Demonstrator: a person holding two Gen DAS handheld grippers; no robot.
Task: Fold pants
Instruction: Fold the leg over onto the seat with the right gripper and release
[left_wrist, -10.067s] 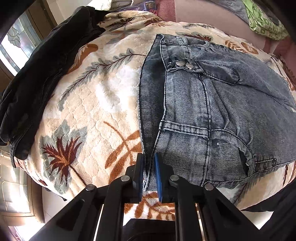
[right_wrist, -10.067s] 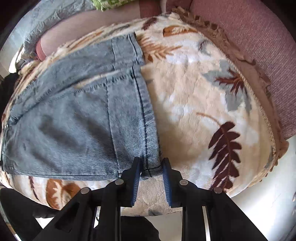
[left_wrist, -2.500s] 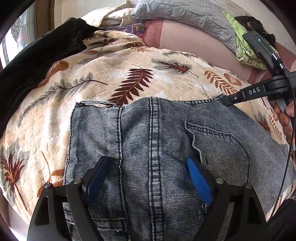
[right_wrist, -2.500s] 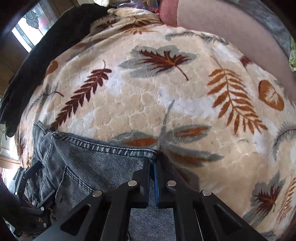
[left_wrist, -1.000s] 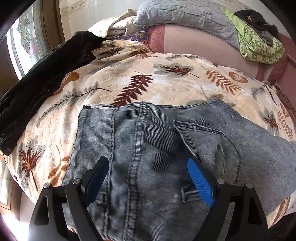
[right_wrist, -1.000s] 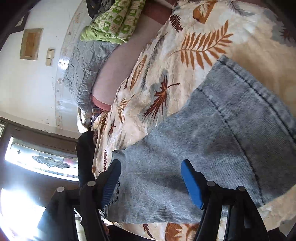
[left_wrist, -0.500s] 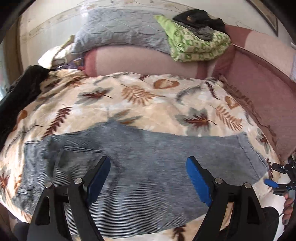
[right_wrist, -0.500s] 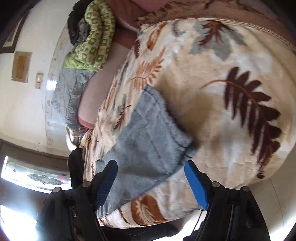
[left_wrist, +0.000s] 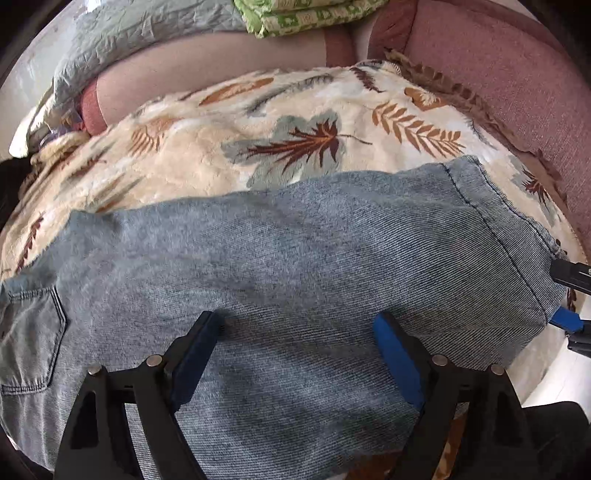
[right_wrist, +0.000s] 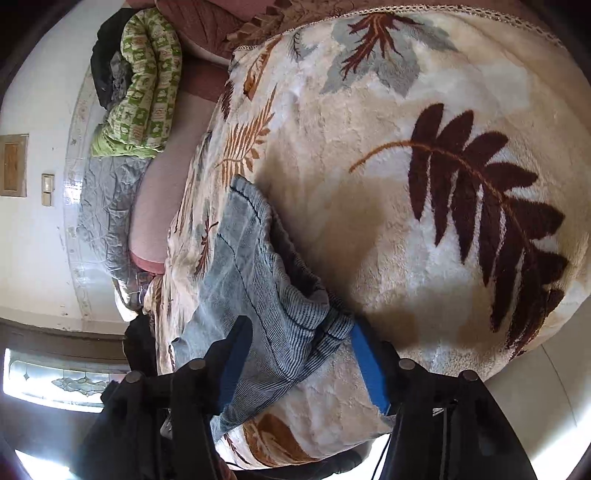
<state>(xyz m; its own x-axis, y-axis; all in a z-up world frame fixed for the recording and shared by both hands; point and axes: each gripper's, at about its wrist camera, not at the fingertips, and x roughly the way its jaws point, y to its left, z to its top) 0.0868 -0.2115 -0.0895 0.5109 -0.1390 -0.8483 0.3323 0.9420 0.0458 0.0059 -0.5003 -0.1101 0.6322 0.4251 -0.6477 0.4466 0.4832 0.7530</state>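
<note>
While the jeans (left_wrist: 295, 258) lay flat across the leaf-patterned blanket (left_wrist: 314, 122) on the bed, the left tool (left_wrist: 295, 343) hovered wide apart above them, and the right tool (right_wrist: 295, 354) was closing around the hem.

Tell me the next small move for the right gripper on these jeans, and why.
Probably finish closing the right gripper on the hem corner of the jeans. Its jaws are closing with that hem between them, not yet pinched, while the left gripper hovers open over the leg.
</note>
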